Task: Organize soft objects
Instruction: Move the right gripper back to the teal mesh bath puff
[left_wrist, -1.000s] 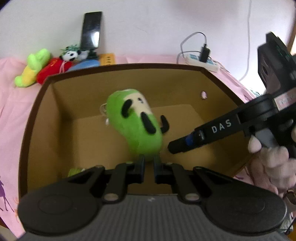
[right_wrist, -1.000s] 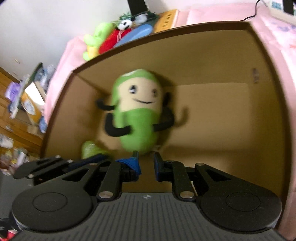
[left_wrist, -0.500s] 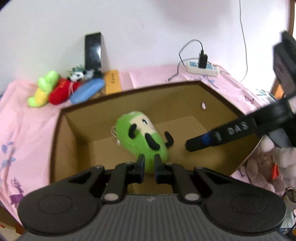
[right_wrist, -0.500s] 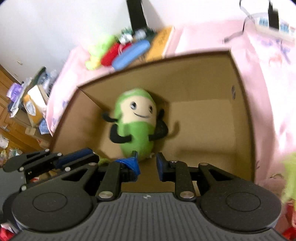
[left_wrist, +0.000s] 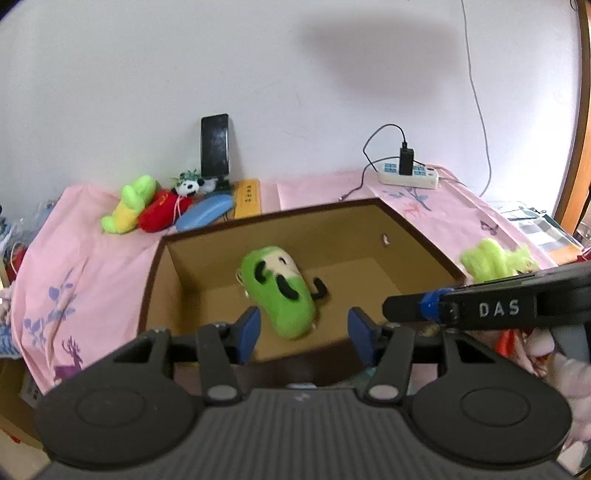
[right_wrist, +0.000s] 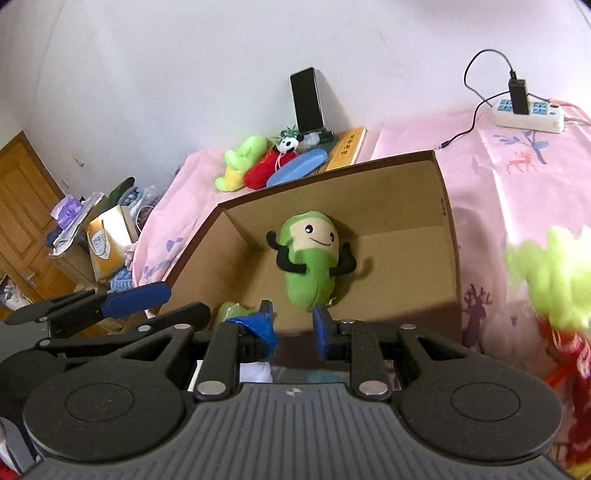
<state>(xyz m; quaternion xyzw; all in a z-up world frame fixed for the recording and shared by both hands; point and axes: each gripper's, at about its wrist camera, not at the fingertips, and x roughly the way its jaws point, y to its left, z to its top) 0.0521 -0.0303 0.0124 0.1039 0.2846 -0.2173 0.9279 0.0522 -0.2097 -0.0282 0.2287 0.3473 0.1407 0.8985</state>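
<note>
A pink-covered bed (left_wrist: 92, 236) carries an open cardboard box (left_wrist: 421, 236). The green plush toy (right_wrist: 310, 258) lies on the box floor against the back wall, face up, held by nothing. A further pile of plush toys (left_wrist: 155, 210) waits near the wall, and a fuzzy yellow-green one (left_wrist: 491, 258) lies just beside the box's right edge.

The left gripper (left_wrist: 303, 326) hangs over the near rim with its fingers opening and nothing between them. The right gripper (right_wrist: 293, 319) has its fingers a small gap apart, also gripping nothing.

The drop looks done, so the next pick probably falls to a toy outside the box. To do it well, lift both grippers clear of the rim first, then pinch the soft body at its middle, not a dangling limb.
</note>
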